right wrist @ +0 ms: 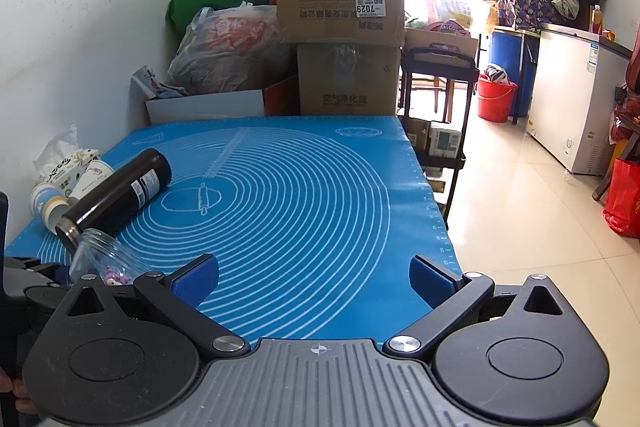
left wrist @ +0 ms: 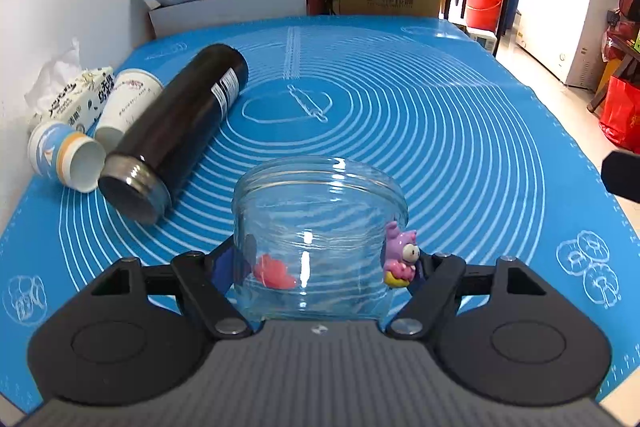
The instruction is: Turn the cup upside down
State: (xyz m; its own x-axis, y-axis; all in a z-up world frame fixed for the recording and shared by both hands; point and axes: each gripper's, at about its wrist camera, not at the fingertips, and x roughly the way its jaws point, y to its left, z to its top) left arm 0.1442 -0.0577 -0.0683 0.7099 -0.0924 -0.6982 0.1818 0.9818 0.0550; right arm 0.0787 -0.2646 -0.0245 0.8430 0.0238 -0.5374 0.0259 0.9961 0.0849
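Note:
A clear glass cup [left wrist: 320, 239] with a purple figurine [left wrist: 400, 253] and a pink sticker on its wall sits between the fingers of my left gripper [left wrist: 320, 267], which is shut on it. Its open mouth faces forward and up over the blue mat [left wrist: 440, 147]. In the right wrist view the cup [right wrist: 104, 259] shows at the far left, tilted in the left gripper. My right gripper [right wrist: 314, 279] is open and empty above the mat's [right wrist: 300, 207] near edge.
A black thermos [left wrist: 176, 131] lies on its side at the mat's left, beside two paper cups [left wrist: 66, 157] and a tissue pack [left wrist: 76, 95] by the wall. Cardboard boxes [right wrist: 340, 7] and bags stand behind the table. Tiled floor lies to the right.

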